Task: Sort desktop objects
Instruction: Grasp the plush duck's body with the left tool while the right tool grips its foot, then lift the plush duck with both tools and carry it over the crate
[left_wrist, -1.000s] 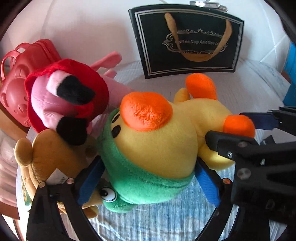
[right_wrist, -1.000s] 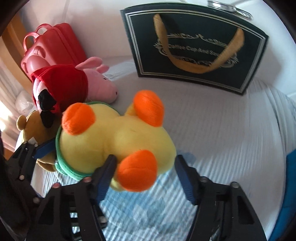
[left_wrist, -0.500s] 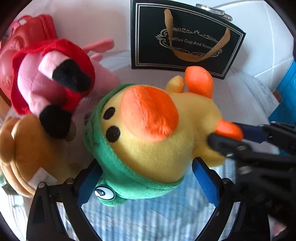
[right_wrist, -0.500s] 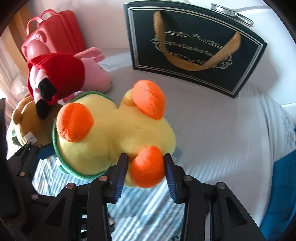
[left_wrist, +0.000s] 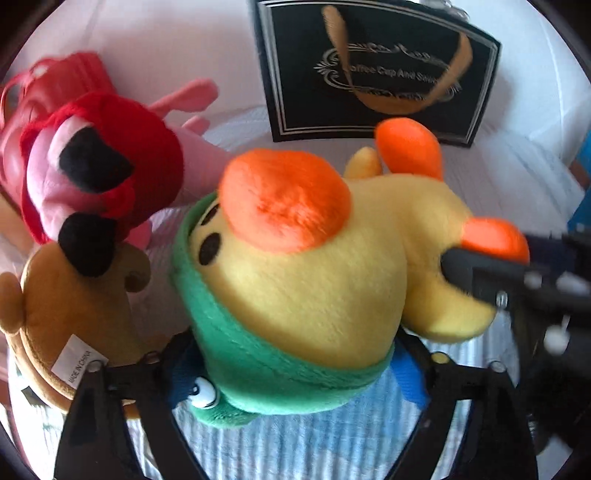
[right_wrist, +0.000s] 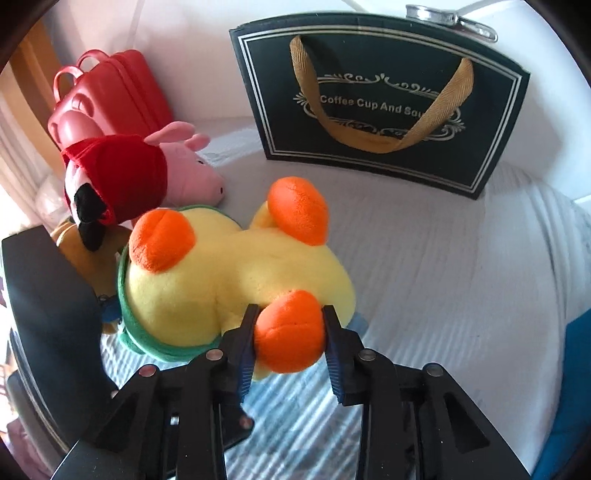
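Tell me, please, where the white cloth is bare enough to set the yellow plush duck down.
Free: the white striped cloth between the yellow plush duck, the dark paper gift bag and the blue edge at the right. Crowded: the left side, where the pink plush pig in red, the brown plush toy and the red toy suitcase sit close together.

Duck toy (right_wrist: 236, 280) before gift bag (right_wrist: 380, 107)

Right gripper (right_wrist: 290, 332): jaws clamped on the duck plush's (right_wrist: 236, 277) orange foot. Left gripper (left_wrist: 295, 365): jaws just been closing, straddling the duck's green-hooded head, both angled steeply down.
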